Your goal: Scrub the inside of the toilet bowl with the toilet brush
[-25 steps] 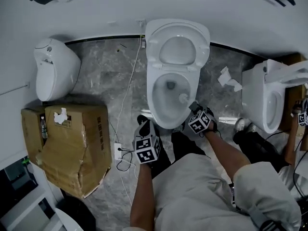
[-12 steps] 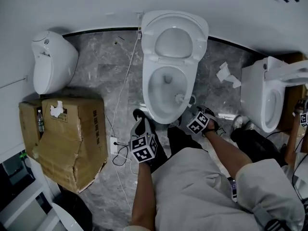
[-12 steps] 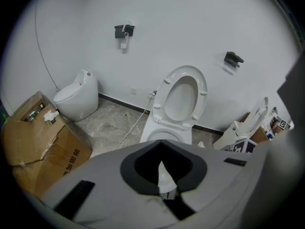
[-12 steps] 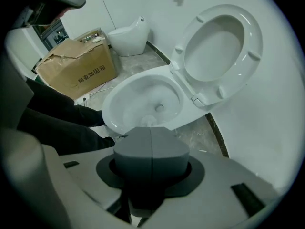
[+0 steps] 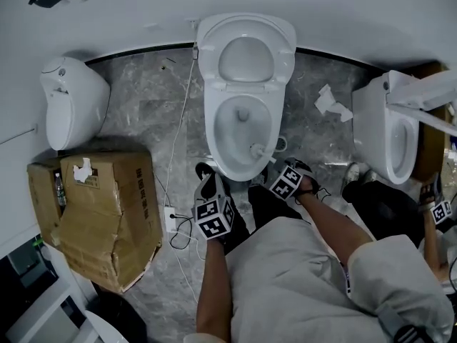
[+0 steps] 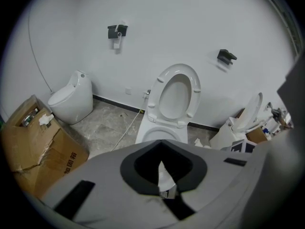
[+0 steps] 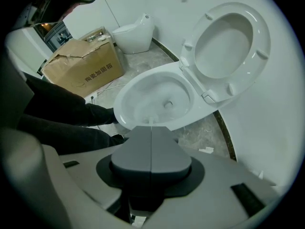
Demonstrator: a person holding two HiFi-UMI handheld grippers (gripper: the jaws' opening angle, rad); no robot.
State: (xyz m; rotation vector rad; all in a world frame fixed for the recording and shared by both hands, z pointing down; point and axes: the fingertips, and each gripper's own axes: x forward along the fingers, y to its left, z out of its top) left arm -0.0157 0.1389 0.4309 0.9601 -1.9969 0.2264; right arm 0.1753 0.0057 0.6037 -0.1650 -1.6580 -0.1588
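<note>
The white toilet (image 5: 243,91) stands with lid and seat raised; its bowl (image 5: 223,131) is open below me. A white toilet brush (image 5: 255,150) has its head inside the bowl near the front right wall. Its handle runs back to my right gripper (image 5: 275,168), whose jaws are shut on it. In the right gripper view the grey jaws (image 7: 151,128) meet over the bowl (image 7: 157,97), hiding the brush. My left gripper (image 5: 211,191) hangs low, left of the bowl's front, away from the brush. In the left gripper view a white scrap (image 6: 164,178) sits in its dark jaw hollow.
A torn cardboard box (image 5: 100,213) stands at the left, a small white floor fixture (image 5: 71,109) behind it. A second toilet (image 5: 385,141) is at the right, with crumpled paper (image 5: 330,102) on the marble floor. A cable and power strip (image 5: 173,220) lie beside my left foot.
My right gripper has shifted with the brush, and the brush head now sits nearer the bowl's front rim. The left gripper has stayed about where it was.
</note>
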